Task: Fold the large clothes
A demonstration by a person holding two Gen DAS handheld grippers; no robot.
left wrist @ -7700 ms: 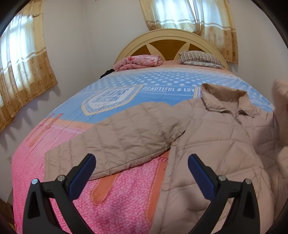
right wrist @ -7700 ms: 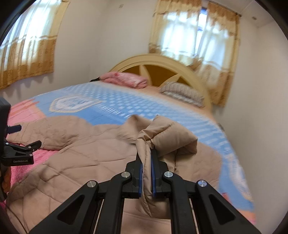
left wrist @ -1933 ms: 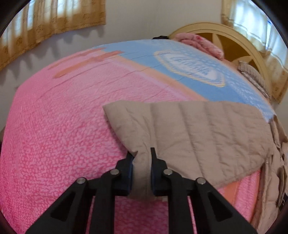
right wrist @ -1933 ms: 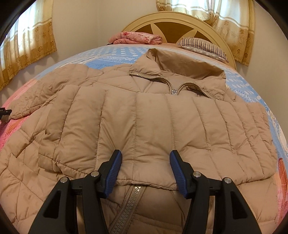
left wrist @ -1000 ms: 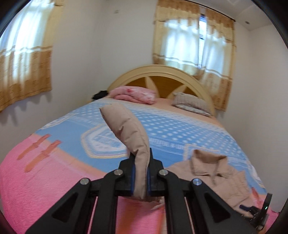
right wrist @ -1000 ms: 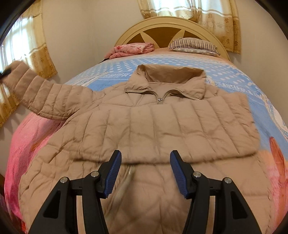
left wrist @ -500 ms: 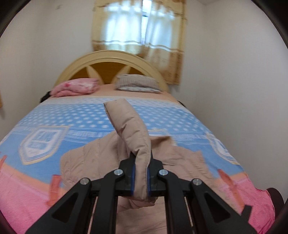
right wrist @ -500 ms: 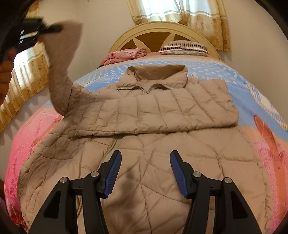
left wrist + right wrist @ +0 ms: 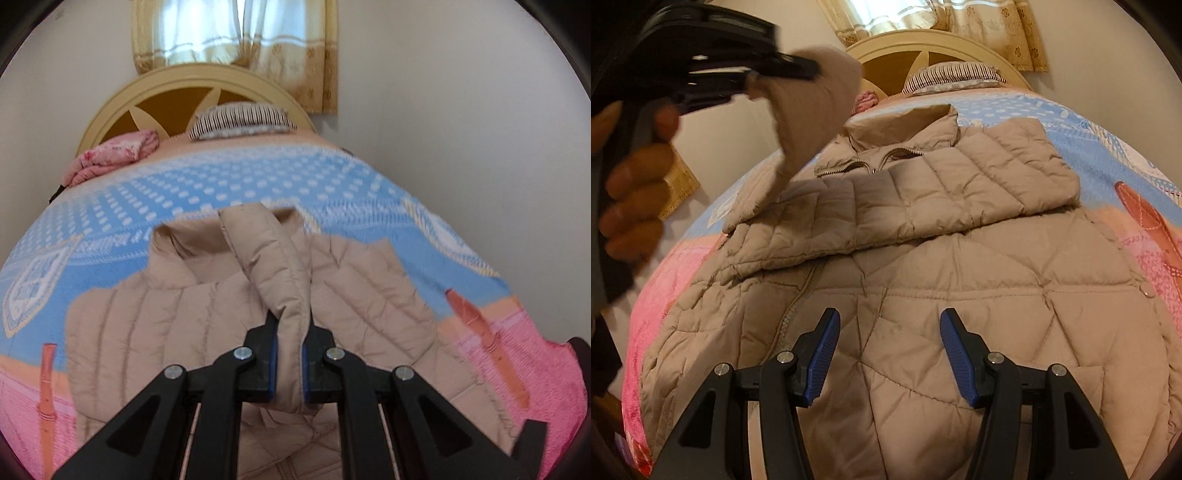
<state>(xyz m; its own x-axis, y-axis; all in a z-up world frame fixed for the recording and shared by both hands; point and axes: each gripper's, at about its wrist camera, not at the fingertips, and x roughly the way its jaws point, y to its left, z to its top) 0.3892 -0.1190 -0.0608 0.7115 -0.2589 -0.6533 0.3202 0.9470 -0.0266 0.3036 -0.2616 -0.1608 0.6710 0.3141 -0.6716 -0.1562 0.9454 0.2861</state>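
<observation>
**Second sleeve goes across the chest**

The bed [image 9: 229, 184], with its blue-and-pink cover, carries the whole job. The quilted beige jacket [image 9: 923, 302] lies front up in the middle of the bed, collar [image 9: 905, 118] toward the headboard [image 9: 110, 107] and hem toward the foot. One sleeve is already folded across the jacket's chest [image 9: 960, 192], just below the collar.

The other sleeve [image 9: 273, 266] is off the bed, raised above the jacket's chest. The left tool [image 9: 287, 363] is clamped tight on the cuff end, fabric pinched between its pads, with the person's hand [image 9: 631, 184] on the handle. The right tool [image 9: 886, 354] stands about half open over the jacket's lower front with nothing between its pads; it does not appear to press on the fabric.

To do this step well, I would carry the cuff straight across the chest and lay it flat along the sleeve already there, edges matched below the collar, before letting go. The puffy filling will probably spring back, so the free right tool could steady the body or press the fold down.
</observation>
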